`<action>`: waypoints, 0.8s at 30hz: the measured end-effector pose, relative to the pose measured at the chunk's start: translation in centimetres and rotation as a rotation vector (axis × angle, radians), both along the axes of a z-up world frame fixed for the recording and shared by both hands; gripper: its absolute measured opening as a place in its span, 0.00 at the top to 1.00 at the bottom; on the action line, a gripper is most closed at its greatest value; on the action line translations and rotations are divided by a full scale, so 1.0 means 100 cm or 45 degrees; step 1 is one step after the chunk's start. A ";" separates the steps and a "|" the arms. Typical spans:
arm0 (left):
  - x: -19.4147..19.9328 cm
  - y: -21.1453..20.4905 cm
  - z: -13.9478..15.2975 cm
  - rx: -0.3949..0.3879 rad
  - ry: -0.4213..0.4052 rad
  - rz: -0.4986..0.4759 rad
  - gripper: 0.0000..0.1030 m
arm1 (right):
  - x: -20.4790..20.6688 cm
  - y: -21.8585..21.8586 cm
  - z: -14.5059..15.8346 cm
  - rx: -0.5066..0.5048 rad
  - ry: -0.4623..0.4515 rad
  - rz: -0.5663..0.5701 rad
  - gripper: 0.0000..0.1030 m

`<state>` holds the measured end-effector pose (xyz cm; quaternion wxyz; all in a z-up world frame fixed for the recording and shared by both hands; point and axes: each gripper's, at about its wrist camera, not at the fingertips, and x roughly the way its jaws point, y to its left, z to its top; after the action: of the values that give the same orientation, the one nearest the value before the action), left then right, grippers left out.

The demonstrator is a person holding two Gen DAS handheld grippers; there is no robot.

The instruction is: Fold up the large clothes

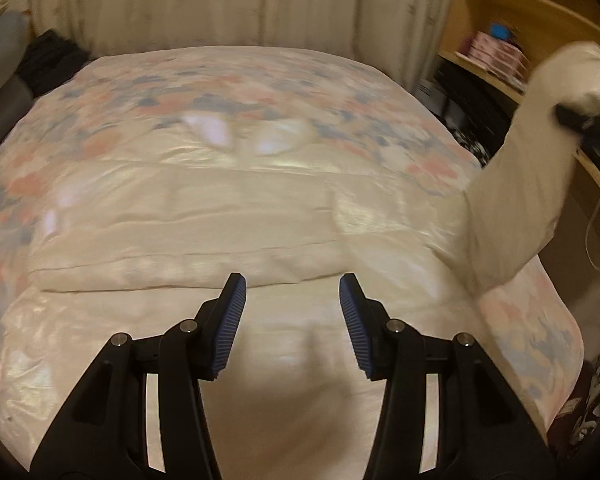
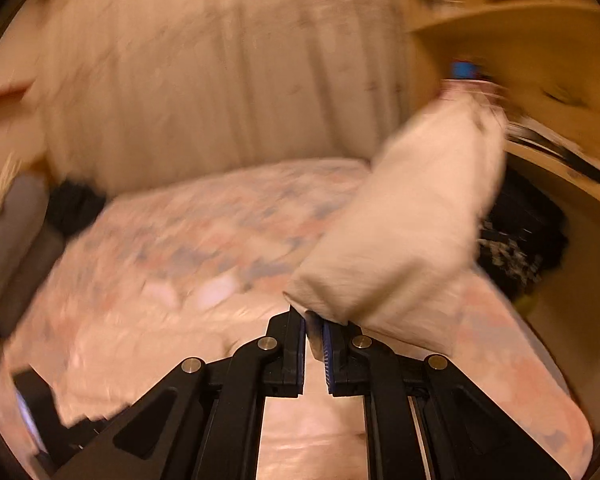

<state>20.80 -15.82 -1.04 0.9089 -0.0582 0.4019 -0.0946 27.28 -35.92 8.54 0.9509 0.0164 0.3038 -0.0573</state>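
Note:
A large cream garment (image 1: 260, 232) lies spread across the floral quilt (image 1: 220, 92) on the bed. Its right end (image 1: 516, 184) is lifted off the bed toward the shelf side. My right gripper (image 1: 584, 124) holds that end up at the far right. In the right wrist view my right gripper (image 2: 314, 320) is shut on the cloth's edge, and the raised cream fabric (image 2: 412, 232) stretches away up and to the right. My left gripper (image 1: 292, 292) hovers over the near part of the garment, open, with nothing between its blue pads (image 1: 230, 320).
A wooden shelf unit (image 1: 540, 12) with boxes stands right of the bed, with dark items (image 1: 472, 112) below it. Pale curtains (image 1: 220, 0) hang behind. A dark bundle (image 1: 52, 60) and grey upholstery (image 1: 0, 64) sit at the far left. Both views are motion-blurred.

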 end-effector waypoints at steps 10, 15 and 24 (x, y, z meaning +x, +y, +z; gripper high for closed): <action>0.006 0.104 -0.032 -0.058 0.054 0.160 0.55 | 0.095 0.142 -0.173 -0.142 0.339 0.249 0.93; 0.014 0.117 -0.047 -0.117 0.091 0.154 0.55 | 0.105 0.163 -0.229 -0.149 0.407 0.306 0.61; 0.027 0.106 -0.052 -0.198 0.114 0.099 0.55 | 0.060 0.187 -0.218 -0.220 0.279 0.342 0.27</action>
<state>23.46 -5.20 -6.28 0.8858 -0.1484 0.4310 -0.0874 33.31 -17.25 -13.22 0.9090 -0.1121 0.3991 0.0427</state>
